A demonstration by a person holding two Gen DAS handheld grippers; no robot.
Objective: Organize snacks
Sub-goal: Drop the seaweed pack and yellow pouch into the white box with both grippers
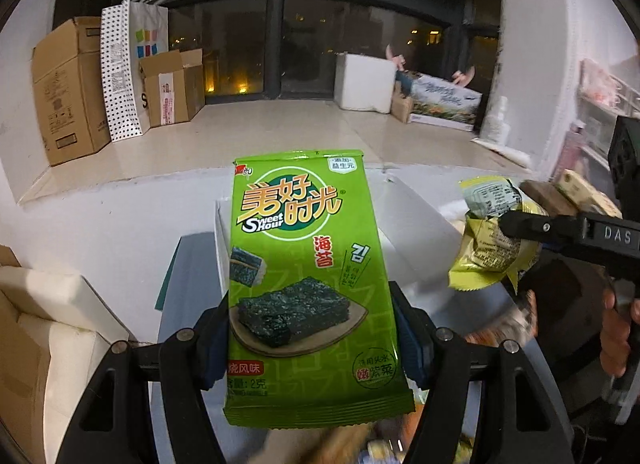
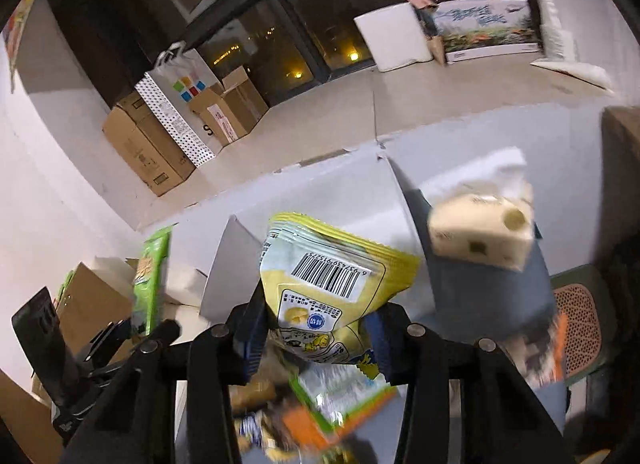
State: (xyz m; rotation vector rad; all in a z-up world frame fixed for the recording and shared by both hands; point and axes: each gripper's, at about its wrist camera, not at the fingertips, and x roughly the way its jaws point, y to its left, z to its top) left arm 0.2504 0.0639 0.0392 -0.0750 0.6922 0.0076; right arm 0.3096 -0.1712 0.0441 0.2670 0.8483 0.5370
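Two grippers each clamp a snack between their fingers: left gripper [image 1: 312,348] holds a green seaweed packet [image 1: 308,284], right gripper [image 2: 314,340] a yellow pouch [image 2: 332,284], likely lifted for sorting into the white box [image 2: 320,191] ahead.

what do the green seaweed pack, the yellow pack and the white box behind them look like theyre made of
Green seaweed pack: glossy printed plastic film, judging by its sheen and crimped bottom seal. Yellow pack: likely the same crinkly film, with a ridged heat-sealed edge and a printed barcode. White box: seems matte white paperboard, with thin flat flaps and sharp fold lines.
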